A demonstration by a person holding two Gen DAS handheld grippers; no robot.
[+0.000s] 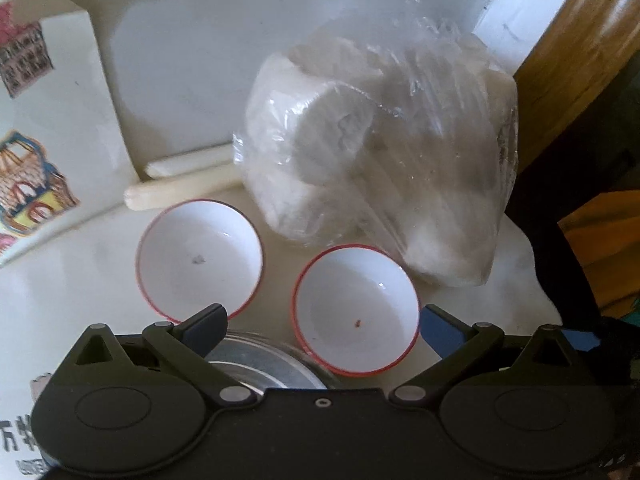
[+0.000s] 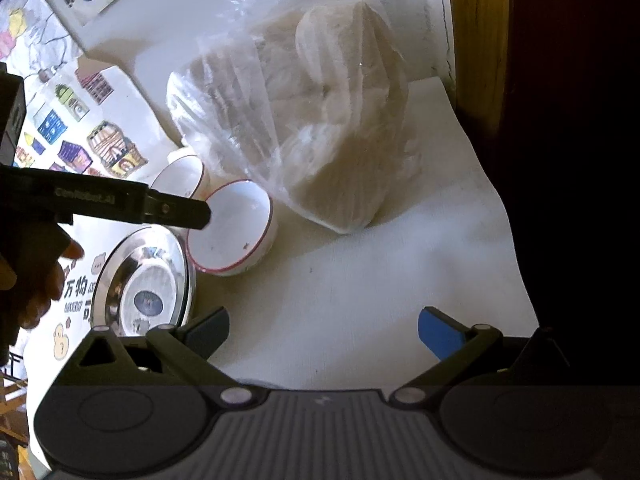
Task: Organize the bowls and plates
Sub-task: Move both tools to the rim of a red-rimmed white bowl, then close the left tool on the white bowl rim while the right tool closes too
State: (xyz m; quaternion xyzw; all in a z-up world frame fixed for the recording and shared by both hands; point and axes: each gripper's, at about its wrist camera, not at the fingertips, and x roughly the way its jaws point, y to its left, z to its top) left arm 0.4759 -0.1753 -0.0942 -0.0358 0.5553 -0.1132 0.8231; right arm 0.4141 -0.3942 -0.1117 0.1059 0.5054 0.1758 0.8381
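1. Your left gripper [image 1: 322, 316] hovers with jaws released and empty over two white red-rimmed bowls: the near bowl [image 1: 356, 310] and the far bowl [image 1: 199, 258] stand apart on the white tabletop [image 1: 80, 280].
2. Your right gripper [image 2: 323, 334], jaws released, faces bare tabletop up to its right edge.
3. The clear plastic bag of white rolls [image 1: 380, 168] crowds the bowls from behind.
4. Only the right view shows the shiny steel plate [image 2: 144, 280] whole, touching the near bowl.
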